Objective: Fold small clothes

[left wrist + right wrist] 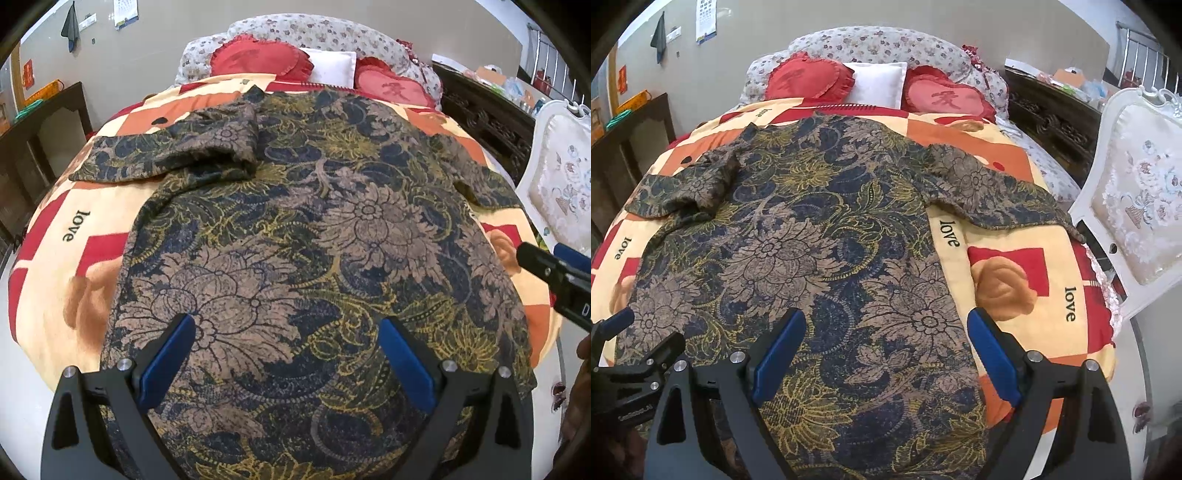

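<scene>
A dark floral garment (295, 229) in navy, tan and gold lies spread flat on the bed, collar end far from me. Its left sleeve (177, 151) is folded in over the body; its right sleeve (993, 195) lies stretched out to the right. My left gripper (288, 325) is open and empty above the garment's near hem. My right gripper (886, 321) is open and empty above the hem's right part, its right finger (993, 362) past the garment's right edge. The right gripper also shows at the right edge of the left wrist view (554, 277).
The bed carries a red, orange and cream "love" quilt (1034, 273). Red heart pillows (809, 79) and a white pillow (879, 86) lie at the head. A white padded chair (1137, 192) stands close on the right. Dark wooden furniture (40, 147) stands on the left.
</scene>
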The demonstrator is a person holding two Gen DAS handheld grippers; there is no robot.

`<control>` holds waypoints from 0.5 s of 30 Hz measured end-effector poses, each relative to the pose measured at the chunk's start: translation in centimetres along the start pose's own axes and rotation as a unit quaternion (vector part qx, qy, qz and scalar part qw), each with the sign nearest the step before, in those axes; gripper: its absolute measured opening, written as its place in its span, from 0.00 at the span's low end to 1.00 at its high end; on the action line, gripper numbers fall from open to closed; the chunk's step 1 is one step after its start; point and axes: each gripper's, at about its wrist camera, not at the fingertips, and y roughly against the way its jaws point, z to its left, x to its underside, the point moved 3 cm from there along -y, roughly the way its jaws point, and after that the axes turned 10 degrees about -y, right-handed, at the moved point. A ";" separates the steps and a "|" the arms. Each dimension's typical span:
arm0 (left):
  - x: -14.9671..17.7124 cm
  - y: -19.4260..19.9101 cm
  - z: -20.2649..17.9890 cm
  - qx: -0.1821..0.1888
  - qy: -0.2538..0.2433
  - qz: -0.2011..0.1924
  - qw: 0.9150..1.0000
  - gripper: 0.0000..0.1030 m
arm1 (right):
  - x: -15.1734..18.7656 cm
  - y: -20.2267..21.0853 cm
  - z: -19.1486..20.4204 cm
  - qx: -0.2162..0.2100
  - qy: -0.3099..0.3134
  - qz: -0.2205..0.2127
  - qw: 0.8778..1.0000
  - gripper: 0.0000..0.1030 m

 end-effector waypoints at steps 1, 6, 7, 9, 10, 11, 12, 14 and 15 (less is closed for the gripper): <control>0.1 0.0 0.0 -0.002 0.000 0.001 1.000 0.98 | 0.0 0.0 0.0 -0.001 -0.001 0.000 1.000 0.89; 0.2 -0.3 0.1 -0.009 0.002 0.006 1.000 0.98 | 0.0 0.2 0.1 -0.001 -0.001 0.000 1.000 0.89; 0.2 -0.3 0.2 -0.009 0.003 0.007 1.000 0.98 | 0.0 0.1 0.1 0.000 -0.001 -0.001 1.000 0.89; 0.3 -0.4 0.3 -0.010 0.005 0.010 1.000 0.98 | 0.0 0.2 0.1 0.003 -0.001 -0.003 1.000 0.89; 0.4 -0.5 0.3 -0.010 0.005 0.010 1.000 0.98 | -0.1 0.3 0.1 0.003 -0.003 -0.004 1.000 0.89; 0.4 -0.5 0.3 -0.010 0.005 0.011 1.000 0.98 | -0.1 0.2 0.0 0.003 -0.003 -0.004 1.000 0.89; 0.4 -0.5 0.3 -0.010 0.005 0.012 1.000 0.98 | -0.1 0.2 0.0 0.005 -0.003 -0.004 1.000 0.89; 0.5 -0.6 0.2 -0.010 0.004 0.012 1.000 0.98 | -0.1 0.1 -0.2 0.008 -0.002 -0.005 1.000 0.89; 0.5 -0.6 0.2 -0.009 0.004 0.013 1.000 0.98 | -0.1 0.1 -0.3 0.011 0.000 -0.007 1.000 0.89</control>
